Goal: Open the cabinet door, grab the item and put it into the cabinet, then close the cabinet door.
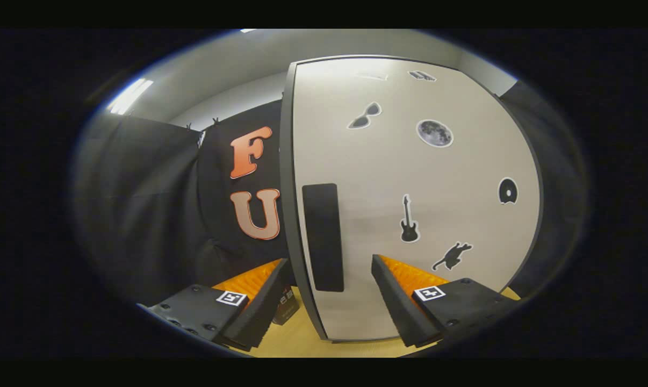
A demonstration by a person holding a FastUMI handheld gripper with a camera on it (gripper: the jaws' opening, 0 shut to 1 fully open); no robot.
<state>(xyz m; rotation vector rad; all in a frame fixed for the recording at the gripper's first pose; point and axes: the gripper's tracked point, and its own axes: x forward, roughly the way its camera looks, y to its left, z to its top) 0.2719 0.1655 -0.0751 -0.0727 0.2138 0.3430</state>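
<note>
— Gripper [329, 285]?
— Spread wide, pinching nothing. Left finger [259, 301] on the outer side of the door's free edge, right finger [404, 301] in front of the door face.

— Door [410, 199]?
— Pale, with a dark rim. Long axis upright, leaning a little in the fisheye. Face turned toward the camera, free edge toward the left finger. Open or shut: cannot tell from here.

— Handle [323, 236]?
— Dark, oblong, flat on the door face near the free edge. Long axis upright, parallel to that edge. Sits between the fingers and just beyond their tips, closer to the left one. Touching neither.

— Anything on the door face?
— Small dark stickers: sunglasses [365, 116], moon [434, 133], guitar [409, 219] standing upright, cat [452, 256], a round one [508, 191] toward the far side. Two more at the top, too squashed to make out.

— Item [286, 306]?
— A small dark box on the desk [297, 338], just beside the left finger's inner side, near the door's bottom corner. Mostly hidden by the finger, so long axis and heading impossible to tell.

— Desk?
— Yellowish wood, under the fingers and the door's lower edge.

— Behind?
— Black cloth wall [141, 204] past the door's free edge, pale ceiling with a light strip [129, 97] above.
</note>
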